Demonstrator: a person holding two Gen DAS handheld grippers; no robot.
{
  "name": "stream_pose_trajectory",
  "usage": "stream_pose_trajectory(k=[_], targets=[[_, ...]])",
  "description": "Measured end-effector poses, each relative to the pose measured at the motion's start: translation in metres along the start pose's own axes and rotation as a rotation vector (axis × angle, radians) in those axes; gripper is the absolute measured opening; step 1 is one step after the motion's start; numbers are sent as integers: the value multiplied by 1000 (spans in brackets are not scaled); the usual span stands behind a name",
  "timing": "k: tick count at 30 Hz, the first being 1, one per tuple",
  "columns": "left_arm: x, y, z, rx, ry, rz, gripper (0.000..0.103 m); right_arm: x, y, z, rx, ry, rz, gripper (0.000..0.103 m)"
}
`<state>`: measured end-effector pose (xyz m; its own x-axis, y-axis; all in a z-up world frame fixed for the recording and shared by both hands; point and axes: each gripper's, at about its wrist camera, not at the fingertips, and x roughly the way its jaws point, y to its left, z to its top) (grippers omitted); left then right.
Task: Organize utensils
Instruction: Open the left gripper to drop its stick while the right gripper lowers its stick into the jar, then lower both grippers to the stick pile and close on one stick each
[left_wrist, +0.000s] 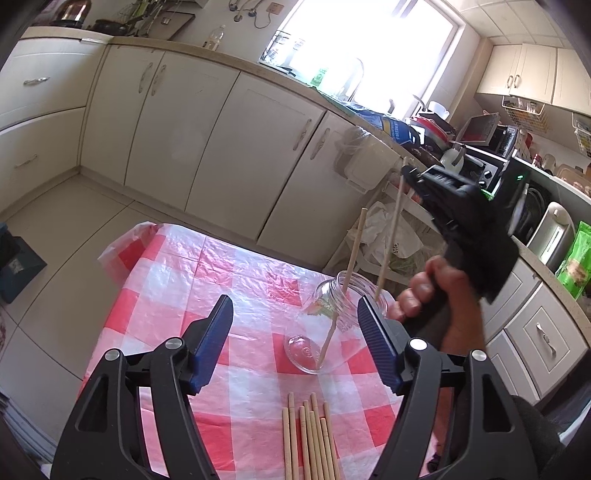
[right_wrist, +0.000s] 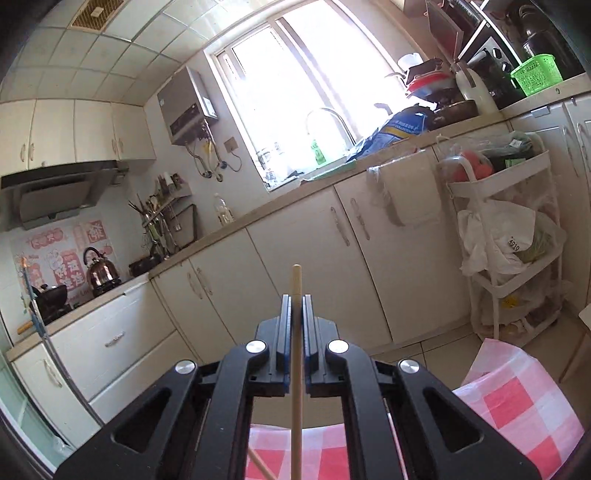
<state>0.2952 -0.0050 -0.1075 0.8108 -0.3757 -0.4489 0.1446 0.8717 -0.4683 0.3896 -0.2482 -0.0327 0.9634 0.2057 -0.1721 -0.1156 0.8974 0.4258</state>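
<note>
A clear glass jar stands on the red-and-white checked tablecloth. One wooden chopstick leans inside it. My right gripper is shut on a second chopstick and holds it upright, its lower tip at the jar's mouth. In the right wrist view the gripper clamps this chopstick between its pads. My left gripper is open and empty, just in front of the jar. Several loose chopsticks lie on the cloth below it.
Cream kitchen cabinets run behind the table. A white trolley with bags stands at the right, past the table's corner. The tiled floor lies to the left of the table.
</note>
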Motion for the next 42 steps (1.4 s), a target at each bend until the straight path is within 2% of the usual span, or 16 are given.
stream_pose_trajectory(k=[7, 13, 19, 21, 22, 23, 24, 25, 27, 30, 32, 34, 37, 42], targets=[[3, 3, 2, -14, 7, 0, 68, -11, 13, -16, -121, 27, -6, 6], [-1, 1, 0, -6, 11, 17, 68, -22, 11, -29, -171, 60, -1, 6], [0, -4, -8, 42, 78, 64, 68, -48, 11, -45, -190, 122, 32, 6], [5, -6, -15, 56, 123, 83, 68, -60, 12, -56, -216, 169, 42, 7], [8, -7, -20, 63, 147, 91, 68, -64, 12, -60, -227, 197, 46, 13], [11, -9, -25, 79, 173, 98, 68, -70, 12, -65, -240, 225, 44, 30], [13, -10, -29, 96, 191, 105, 68, -76, 10, -68, -246, 249, 40, 39], [14, -11, -34, 111, 209, 111, 68, -83, 8, -72, -244, 267, 33, 43], [17, -12, -44, 137, 249, 122, 68, -99, 3, -79, -232, 323, 24, 43], [20, -9, -58, 166, 309, 133, 68, -117, -6, -102, -234, 484, -5, 41], [20, -10, -68, 196, 338, 149, 68, -123, -12, -128, -239, 615, -17, 29], [21, -12, -74, 221, 359, 166, 68, -125, -16, -151, -247, 705, -16, 22], [22, -14, -81, 256, 375, 196, 68, -124, -18, -174, -250, 773, -18, 21], [29, -15, -85, 290, 391, 244, 68, -117, -14, -190, -272, 815, 1, 21]])
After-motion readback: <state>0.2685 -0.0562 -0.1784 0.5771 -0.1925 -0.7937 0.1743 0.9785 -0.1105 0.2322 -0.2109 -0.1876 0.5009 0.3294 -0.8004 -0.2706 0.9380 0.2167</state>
